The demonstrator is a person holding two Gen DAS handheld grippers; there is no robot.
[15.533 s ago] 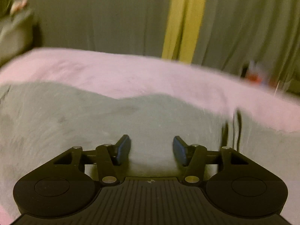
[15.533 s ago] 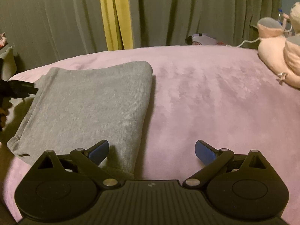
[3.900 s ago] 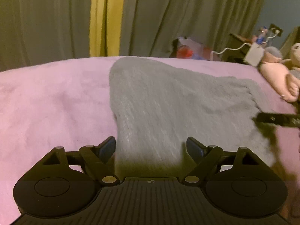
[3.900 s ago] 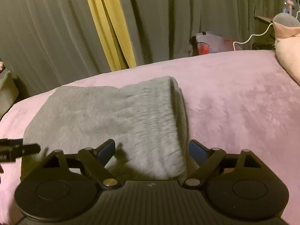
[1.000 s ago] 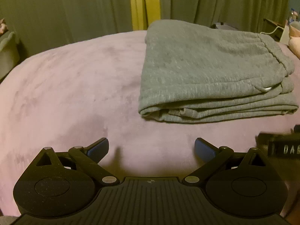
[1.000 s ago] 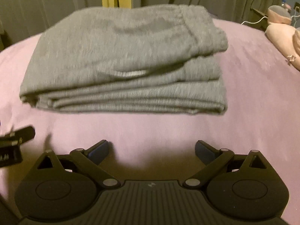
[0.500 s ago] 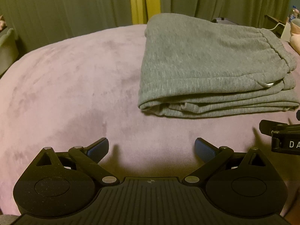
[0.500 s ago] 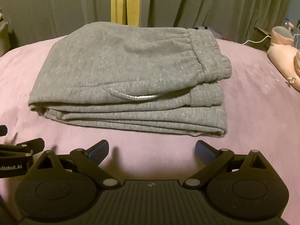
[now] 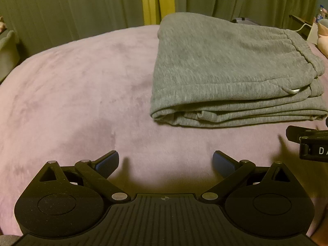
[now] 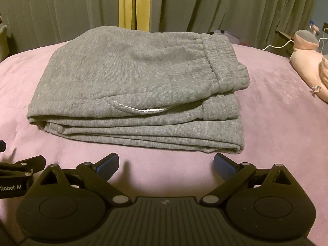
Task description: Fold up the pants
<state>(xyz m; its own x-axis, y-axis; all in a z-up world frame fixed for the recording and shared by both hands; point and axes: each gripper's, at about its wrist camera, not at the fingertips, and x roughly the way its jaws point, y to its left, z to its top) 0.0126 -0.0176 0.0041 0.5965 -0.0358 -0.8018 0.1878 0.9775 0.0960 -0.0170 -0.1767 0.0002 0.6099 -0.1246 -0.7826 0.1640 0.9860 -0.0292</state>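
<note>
My left gripper (image 9: 165, 162) and right gripper (image 10: 166, 163) hover level, both spread (nothing pinched), pants (image 10: 133, 86) folded just ahead.

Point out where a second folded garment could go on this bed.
Widest bare blanket lies left of the folded pants, running back to the curtains. A narrower strip sits between the pants and the plush toy. The near edge is crowded: both open grippers, left and right.

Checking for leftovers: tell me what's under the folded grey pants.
The folded grey pants lie on the pink blanket; only blanket shows around them. Anything beneath the stack is covered.
</note>
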